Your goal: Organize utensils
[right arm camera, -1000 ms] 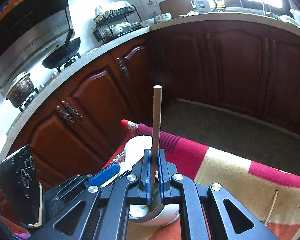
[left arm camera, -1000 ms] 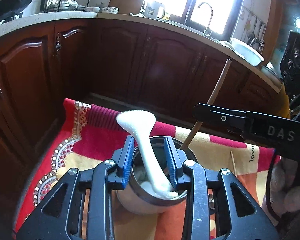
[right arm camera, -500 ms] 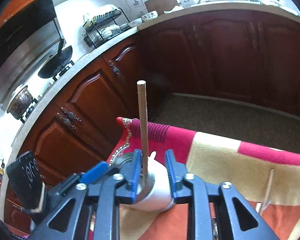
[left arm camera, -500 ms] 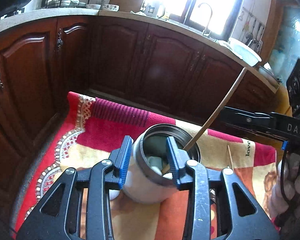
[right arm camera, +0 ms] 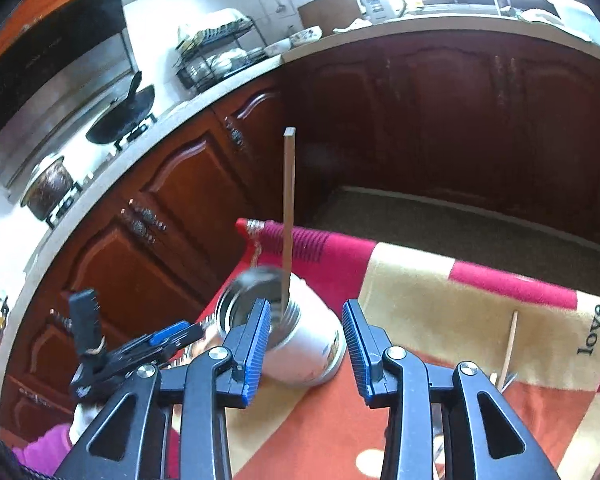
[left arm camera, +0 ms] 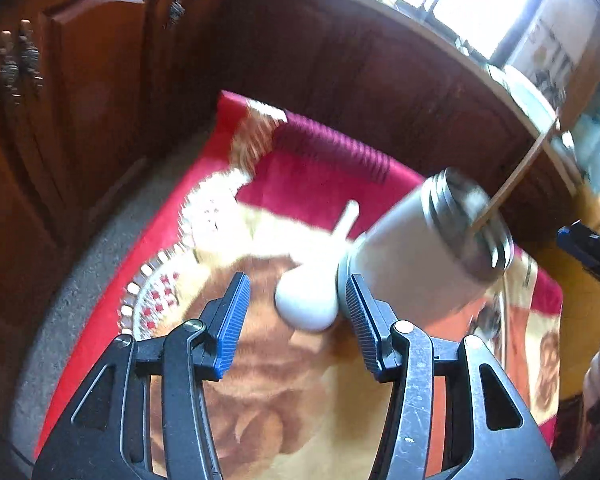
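A white jar with a steel rim (left arm camera: 428, 256) leans over to the right on the red and yellow blanket (left arm camera: 308, 184). A wooden chopstick (left arm camera: 516, 176) sticks out of its mouth. A white spoon (left arm camera: 312, 292) lies on the blanket by the jar's base, between the fingers of my open left gripper (left arm camera: 294, 312). In the right wrist view the jar (right arm camera: 296, 340) sits between the fingers of my open right gripper (right arm camera: 306, 342), and the chopstick (right arm camera: 288, 212) stands up from it. Both grippers are empty.
Another chopstick (right arm camera: 510, 340) lies on the blanket (right arm camera: 440, 292) to the right. Dark wooden cabinets (right arm camera: 440, 120) ring the blanket. The counter holds a dish rack (right arm camera: 216, 56), a wok (right arm camera: 120, 116) and a pot (right arm camera: 50, 184).
The white spoon has left the jar and now lies on the blanket. My right gripper let go of the chopstick and opened wide. The jar has tipped. My left gripper opened and dropped lower.
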Available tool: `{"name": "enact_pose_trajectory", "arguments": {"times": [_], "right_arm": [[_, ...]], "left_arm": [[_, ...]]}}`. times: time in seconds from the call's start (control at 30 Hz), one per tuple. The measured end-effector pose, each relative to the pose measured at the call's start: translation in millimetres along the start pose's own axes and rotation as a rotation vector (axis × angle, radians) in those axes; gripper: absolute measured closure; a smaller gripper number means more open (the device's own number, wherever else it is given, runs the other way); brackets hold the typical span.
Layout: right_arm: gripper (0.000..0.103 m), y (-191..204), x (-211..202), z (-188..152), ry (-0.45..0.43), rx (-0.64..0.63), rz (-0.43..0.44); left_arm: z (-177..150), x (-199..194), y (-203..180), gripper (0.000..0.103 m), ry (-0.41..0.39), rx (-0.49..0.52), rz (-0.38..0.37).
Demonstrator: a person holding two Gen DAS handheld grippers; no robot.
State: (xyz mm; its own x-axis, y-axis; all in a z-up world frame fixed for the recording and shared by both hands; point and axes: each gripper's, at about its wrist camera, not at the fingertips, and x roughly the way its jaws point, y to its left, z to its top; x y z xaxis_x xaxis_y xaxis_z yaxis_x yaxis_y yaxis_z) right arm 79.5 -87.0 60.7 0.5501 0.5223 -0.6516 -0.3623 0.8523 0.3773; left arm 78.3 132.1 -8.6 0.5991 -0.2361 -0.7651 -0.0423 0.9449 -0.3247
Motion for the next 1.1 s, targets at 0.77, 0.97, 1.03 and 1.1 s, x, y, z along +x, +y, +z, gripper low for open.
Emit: {"name": "enact_pose_trajectory", "arguments": {"times": [0.77, 0.97, 1.03, 1.1], "right_arm": [[0.067, -91.0, -8.4, -111.8, 0.214, 0.083, -0.203], [0.069, -107.2, -10.9, -126.5, 0.204, 0.107, -0.220], [0.069, -110.7, -15.9, -129.1, 0.197, 0.125, -0.224], [0.069, -113.1, -20.6, -131.8, 0.192, 0.135, -0.236]], "left_arm": [[-44.9, 0.8, -19.7, 0.044, 0.097, 0.059, -0.041], [-70.2, -11.8, -53.3, 0.044, 0.095, 0.061, -0.077], [-75.4, -14.6, -68.0, 0.044, 0.096, 0.067, -0.060], [-79.6, -16.2, -81.4, 0.044, 0.093, 0.077, -0.051]]}}
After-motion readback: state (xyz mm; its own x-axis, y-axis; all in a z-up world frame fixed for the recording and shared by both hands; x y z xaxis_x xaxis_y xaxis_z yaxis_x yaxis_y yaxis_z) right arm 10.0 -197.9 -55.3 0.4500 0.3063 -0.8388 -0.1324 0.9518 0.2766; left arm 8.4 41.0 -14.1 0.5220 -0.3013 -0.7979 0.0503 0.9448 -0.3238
